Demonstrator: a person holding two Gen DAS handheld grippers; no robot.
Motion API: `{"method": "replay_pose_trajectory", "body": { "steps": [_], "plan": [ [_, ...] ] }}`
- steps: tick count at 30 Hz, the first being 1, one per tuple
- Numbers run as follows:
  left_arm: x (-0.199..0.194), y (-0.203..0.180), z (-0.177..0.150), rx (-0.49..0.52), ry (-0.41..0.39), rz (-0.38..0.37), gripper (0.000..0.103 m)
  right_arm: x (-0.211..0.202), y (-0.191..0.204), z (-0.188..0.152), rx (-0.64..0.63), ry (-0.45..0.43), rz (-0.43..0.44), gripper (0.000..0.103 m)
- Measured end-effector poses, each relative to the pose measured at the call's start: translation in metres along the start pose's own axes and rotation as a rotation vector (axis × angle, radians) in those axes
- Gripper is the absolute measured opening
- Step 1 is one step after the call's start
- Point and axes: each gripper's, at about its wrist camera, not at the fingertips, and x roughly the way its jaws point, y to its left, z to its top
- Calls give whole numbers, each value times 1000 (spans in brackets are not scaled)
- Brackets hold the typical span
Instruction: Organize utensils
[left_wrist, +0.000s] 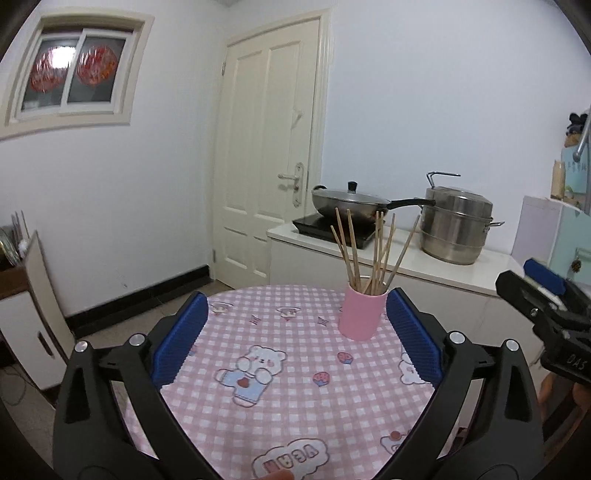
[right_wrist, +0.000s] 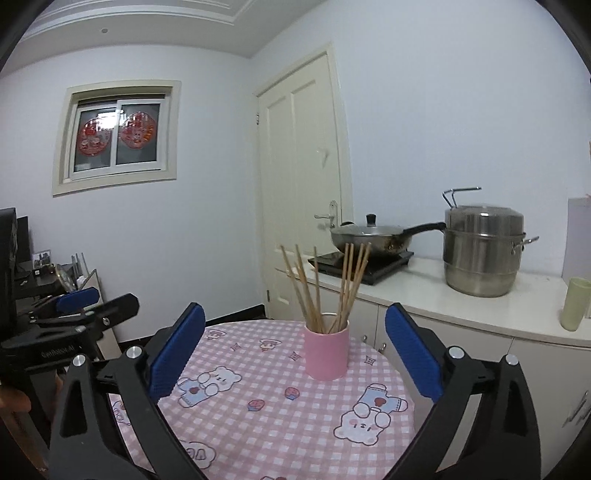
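A pink cup (left_wrist: 358, 314) (right_wrist: 326, 352) stands upright on the round table (left_wrist: 295, 387) (right_wrist: 280, 417), which wears a pink checked cloth with bear prints. Several wooden chopsticks (left_wrist: 369, 254) (right_wrist: 325, 288) stand in the cup and fan outward. My left gripper (left_wrist: 297, 308) is open, held back from the cup, with nothing between its blue pads. My right gripper (right_wrist: 295, 323) is open too, its pads wide apart and empty, with the cup beyond them. Each gripper shows at the edge of the other's view.
Behind the table runs a white counter (left_wrist: 424, 266) (right_wrist: 461, 306) with a lidded wok (left_wrist: 351, 205) (right_wrist: 371, 238) on a black hob and a steel steamer pot (left_wrist: 458, 225) (right_wrist: 482, 251). A pale green cup (right_wrist: 574, 308) stands at the counter's right. A closed door (left_wrist: 269, 166) is behind.
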Motion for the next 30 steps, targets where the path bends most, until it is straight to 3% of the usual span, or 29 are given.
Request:
{"method": "replay_pose_trajectory", "body": {
  "steps": [15, 30],
  "plan": [
    [-48, -3, -4, 30, -137, 110, 97, -29, 18, 0, -46, -52, 1, 95],
    [-59, -4, -7, 42, -190, 131, 97, -33, 23, -6, -62, -51, 4, 95]
  ]
}}
